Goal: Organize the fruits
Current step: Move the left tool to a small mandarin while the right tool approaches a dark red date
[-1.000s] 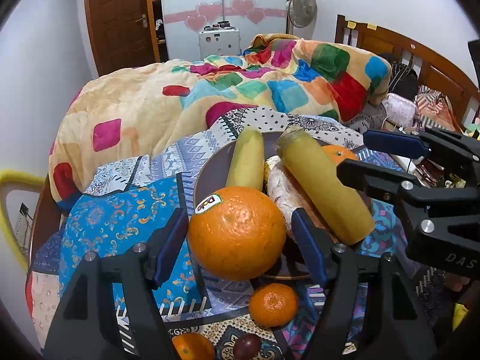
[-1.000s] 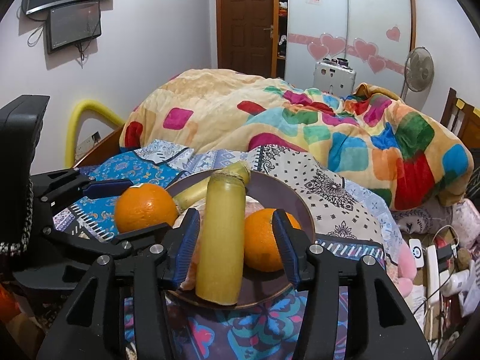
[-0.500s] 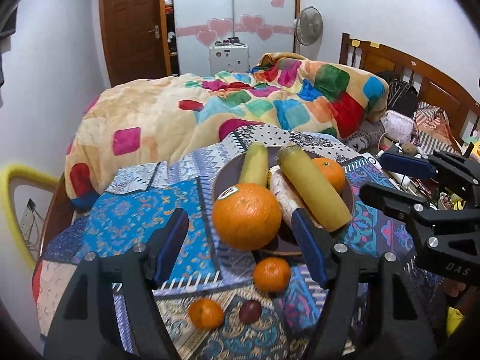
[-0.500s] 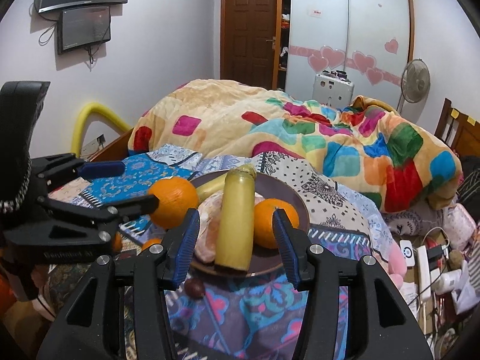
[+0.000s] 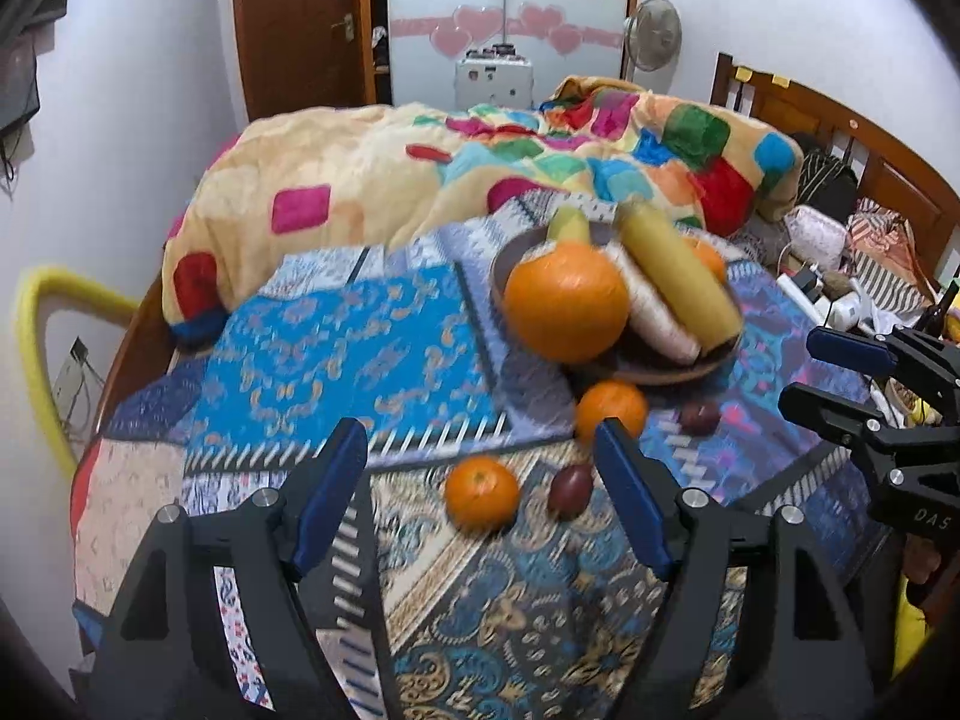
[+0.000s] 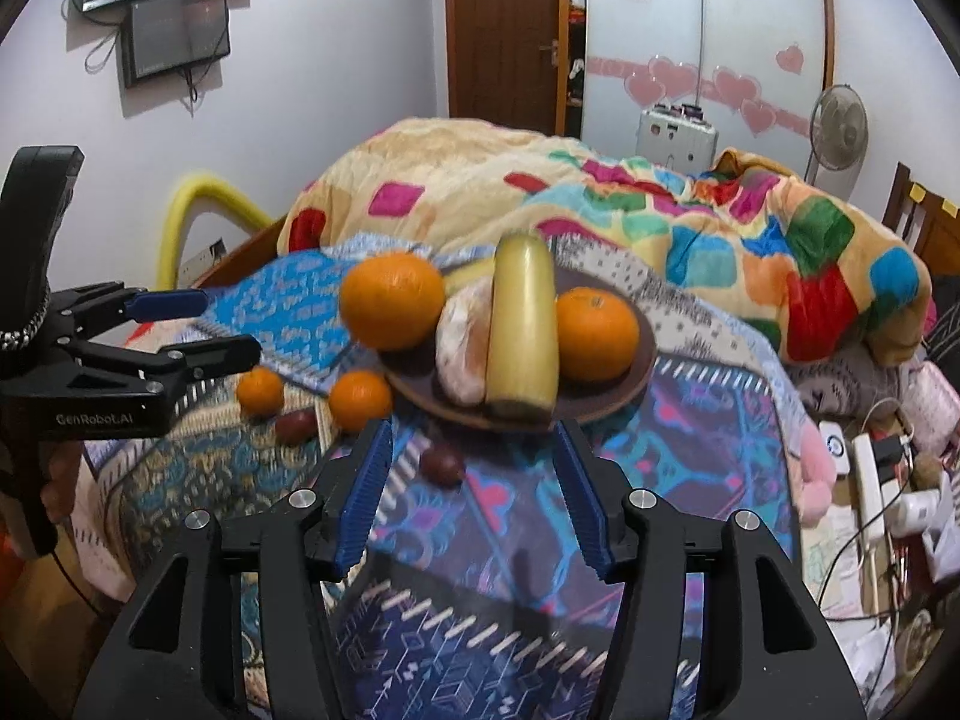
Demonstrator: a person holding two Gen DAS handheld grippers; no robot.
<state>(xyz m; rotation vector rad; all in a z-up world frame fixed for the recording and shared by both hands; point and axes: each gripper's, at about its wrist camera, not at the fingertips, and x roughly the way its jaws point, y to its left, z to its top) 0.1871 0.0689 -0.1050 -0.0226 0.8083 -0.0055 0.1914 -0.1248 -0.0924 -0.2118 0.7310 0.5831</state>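
Note:
A brown plate (image 5: 660,367) (image 6: 637,383) on the patterned cloth holds a big orange (image 5: 567,300) (image 6: 393,300), a long yellow fruit (image 5: 678,276) (image 6: 522,330), a pale netted fruit (image 6: 462,348) and a second orange (image 6: 597,327). Loose on the cloth in front lie two small oranges (image 5: 482,495) (image 5: 612,411) and two dark round fruits (image 5: 570,489) (image 6: 442,463). My left gripper (image 5: 480,480) (image 6: 204,330) hovers short of the nearest small orange, its jaws opening and gripping nothing. My right gripper (image 6: 474,480) (image 5: 828,378) is also opening, with nothing pressed between its pads.
A colourful patchwork quilt (image 5: 480,180) is heaped on the bed behind the plate. A yellow padded rail (image 5: 36,348) stands at the left edge. A wooden headboard (image 5: 840,138) and a power strip with cables (image 6: 870,480) are at the right.
Both grippers have drawn back from the plate. The big orange and the long yellow fruit, which stood between their fingers, now rest on the plate farther off. The loose small fruits have come into view.

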